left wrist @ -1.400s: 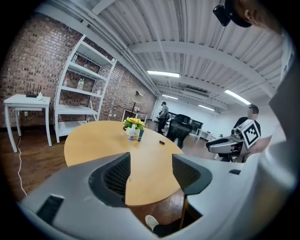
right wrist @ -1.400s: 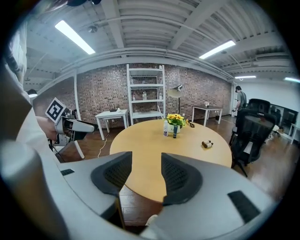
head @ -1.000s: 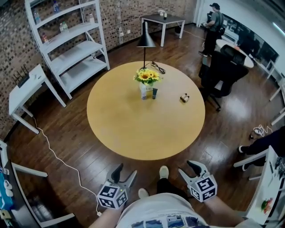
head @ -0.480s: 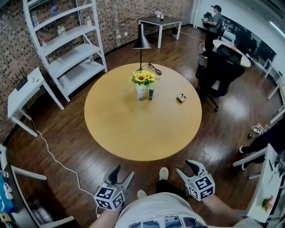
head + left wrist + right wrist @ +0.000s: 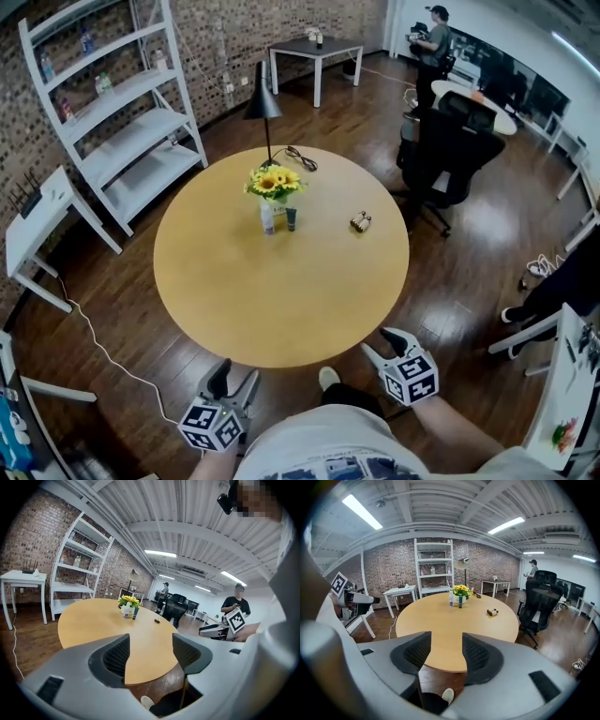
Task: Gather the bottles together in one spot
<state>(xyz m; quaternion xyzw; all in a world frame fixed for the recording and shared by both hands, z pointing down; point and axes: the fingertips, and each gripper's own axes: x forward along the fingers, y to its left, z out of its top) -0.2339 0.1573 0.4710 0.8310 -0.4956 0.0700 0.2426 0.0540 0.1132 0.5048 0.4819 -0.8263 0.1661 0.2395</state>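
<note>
Nearest you, your left gripper point(image 5: 235, 379) hangs short of the table point(image 5: 281, 352), jaws wide and empty. Your right gripper point(image 5: 382, 343) is beside it, jaws just opened further, nothing between them. Keep both spread and step in before reaching. All the bottles lie well beyond either set of fingers: the white bottle point(image 5: 268, 217) and dark bottle point(image 5: 292, 219) stand just beside the sunflowers point(image 5: 273, 182), and the small brown bottles point(image 5: 360, 222) lie apart to their right, probably the ones to move.

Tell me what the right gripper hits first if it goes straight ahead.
Probably the round table, on bare top past its near edge. The right gripper aims there; its jaws have just been opening, nothing between them. Depth is uncertain.
</note>
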